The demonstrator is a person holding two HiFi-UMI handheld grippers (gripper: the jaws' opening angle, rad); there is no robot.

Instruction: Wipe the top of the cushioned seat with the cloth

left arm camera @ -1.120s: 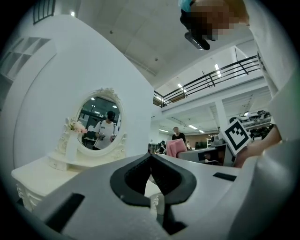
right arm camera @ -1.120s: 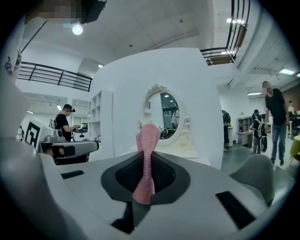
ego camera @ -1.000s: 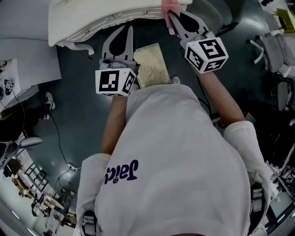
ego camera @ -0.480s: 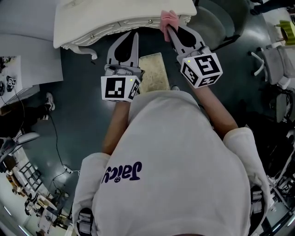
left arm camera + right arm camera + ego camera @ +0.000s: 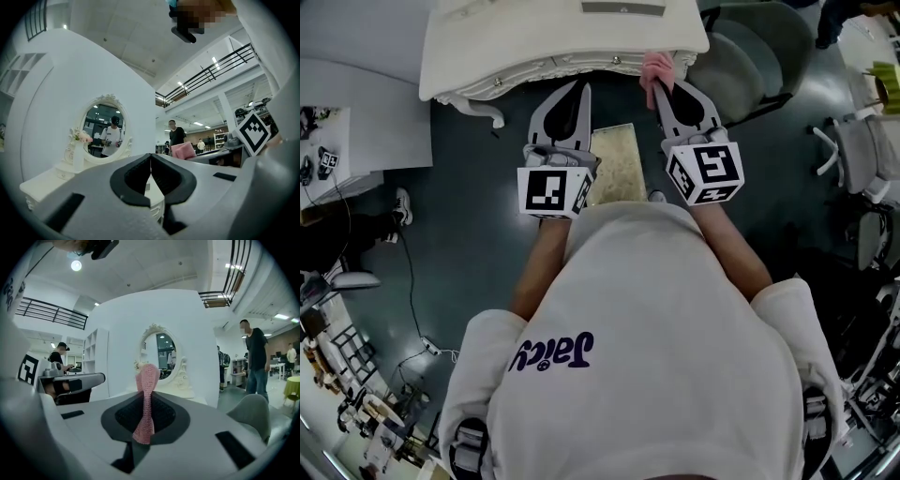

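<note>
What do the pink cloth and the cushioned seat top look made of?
Cloth: soft woven or knitted fabric, matte, with a fine grid texture showing. Seat top: probably pale beige upholstery fabric, matte with a mottled pattern; too small to tell the weave.

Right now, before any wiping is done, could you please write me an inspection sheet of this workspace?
Surface: the cushioned seat is beige and sits low between the two grippers; nothing seen on the part that shows.
Job's things: the pink cloth is held up off the seat, near the edge of the dressing table.
Clutter: nothing seen on the seat.
Grippers: the left gripper is shut and empty; the right gripper is shut on the cloth.
Cables: a thin cable lies on the dark floor at the person's left.
Surroundings: an oval mirror on the dressing table, a grey chair at the right, and a bystander standing further off.
</note>
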